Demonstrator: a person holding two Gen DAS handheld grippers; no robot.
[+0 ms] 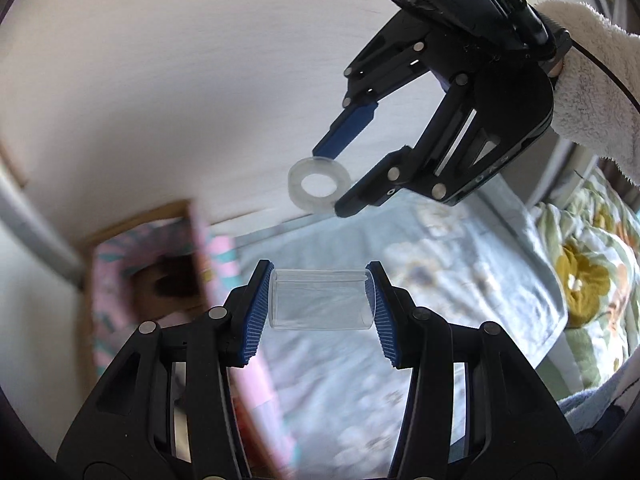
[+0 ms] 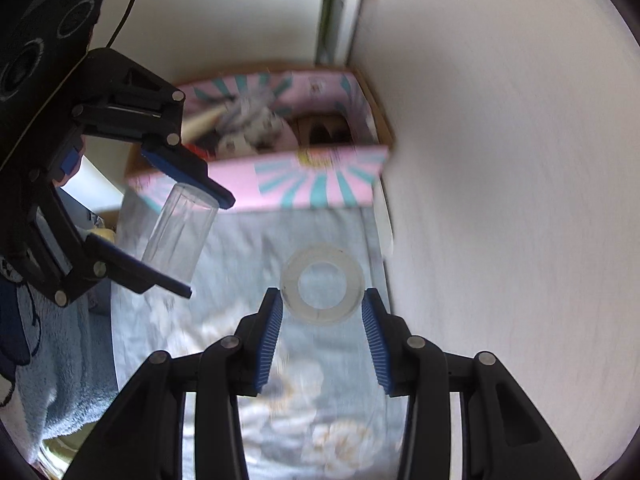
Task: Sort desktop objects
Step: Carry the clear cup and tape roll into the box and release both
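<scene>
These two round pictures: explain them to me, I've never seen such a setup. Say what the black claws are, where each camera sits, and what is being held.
No robot here: a person holds a hand-operated gripper in each hand, and each carries a wide-angle camera looking along its fingers. The left camera shows the left gripper clamped on a clear plastic tube, with the right gripper and a fluffy sleeve ahead. The right camera shows the right gripper clamped on a translucent ring. Below lie a pale blue cloth, a pink patterned box and a white surface.
</scene>
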